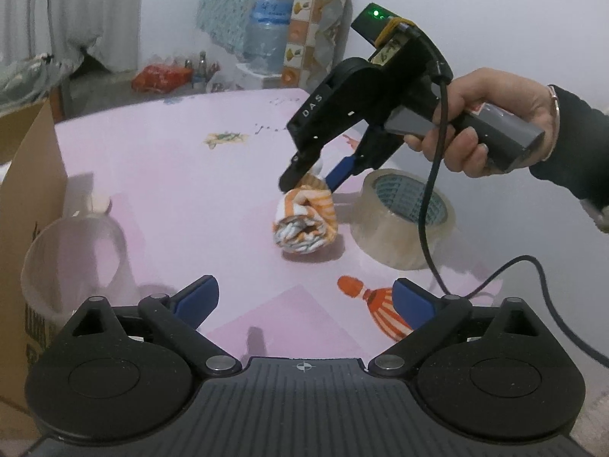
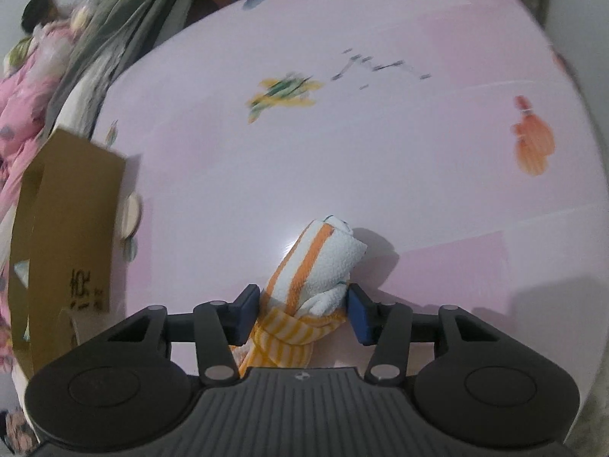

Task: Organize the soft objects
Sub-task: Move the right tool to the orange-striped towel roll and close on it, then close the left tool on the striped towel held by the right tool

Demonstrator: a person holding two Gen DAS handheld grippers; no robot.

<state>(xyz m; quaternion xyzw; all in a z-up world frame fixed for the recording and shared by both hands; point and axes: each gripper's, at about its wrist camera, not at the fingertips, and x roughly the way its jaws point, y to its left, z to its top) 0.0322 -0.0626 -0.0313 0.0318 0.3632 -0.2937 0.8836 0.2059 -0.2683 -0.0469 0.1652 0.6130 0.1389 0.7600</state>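
A rolled orange-and-white striped towel (image 1: 306, 221) lies on the pink table (image 1: 182, 175). My right gripper (image 1: 310, 177) comes down on its far end from the right, held by a hand. In the right wrist view the right gripper (image 2: 302, 310) has its blue pads against both sides of the towel (image 2: 319, 262) and grips it. My left gripper (image 1: 304, 301) is open and empty, low over the table's near side, short of the towel.
A roll of clear packing tape (image 1: 403, 217) stands just right of the towel. A clear plastic cup (image 1: 72, 262) and a cardboard box (image 1: 30, 198) are at the left; the box also shows in the right wrist view (image 2: 72, 243). A cable (image 1: 430, 205) hangs from the right gripper.
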